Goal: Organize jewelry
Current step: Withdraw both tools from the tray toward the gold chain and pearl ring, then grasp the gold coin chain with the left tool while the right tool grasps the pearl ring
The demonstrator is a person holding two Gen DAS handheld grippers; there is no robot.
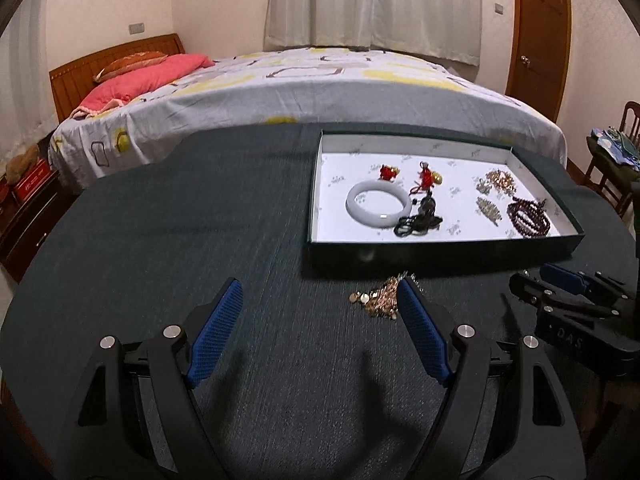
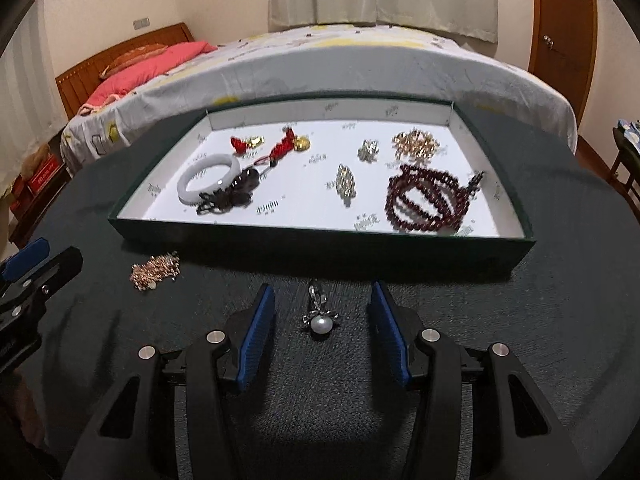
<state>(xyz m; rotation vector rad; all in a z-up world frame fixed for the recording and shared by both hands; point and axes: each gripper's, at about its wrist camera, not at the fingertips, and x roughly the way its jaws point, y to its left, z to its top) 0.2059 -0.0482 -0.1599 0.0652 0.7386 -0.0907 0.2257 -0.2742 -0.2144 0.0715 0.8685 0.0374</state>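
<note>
Table (image 2: 560, 340): a round top covered in dark cloth; a bed (image 2: 360, 64) is seen behind it.
Tray (image 2: 320, 246): a shallow dark-green box with a white printed lining, set on the table at 12 o'clock from the right gripper.
Tray contents: a dark red bead bracelet (image 2: 426, 200) is coiled at 4 o'clock within the tray; a white bangle (image 2: 210, 178) lies at 9 o'clock, touched by a black pendant (image 2: 228, 196) on its near side; two red-and-gold charms (image 2: 286, 144) are placed at 11 o'clock; a gold cluster (image 2: 414, 144) is seen at 1 o'clock; two small silver pieces (image 2: 346, 182) lie near the centre.
Gold chain (image 2: 154, 270): a loose rose-gold heap with small discs, lying on the cloth outside the tray, just in front of its near wall.
Pearl brooch (image 2: 320, 322): a white pearl in a silver setting with a short silver stem, lying on the cloth before the tray.
Left gripper (image 1: 320, 308): jaws are held wide apart with nothing gripped; the gold chain is seen just beside the right blue pad (image 1: 420, 332).
Right gripper (image 2: 322, 308): jaws are parted, the brooch lies between the pads untouched.
</note>
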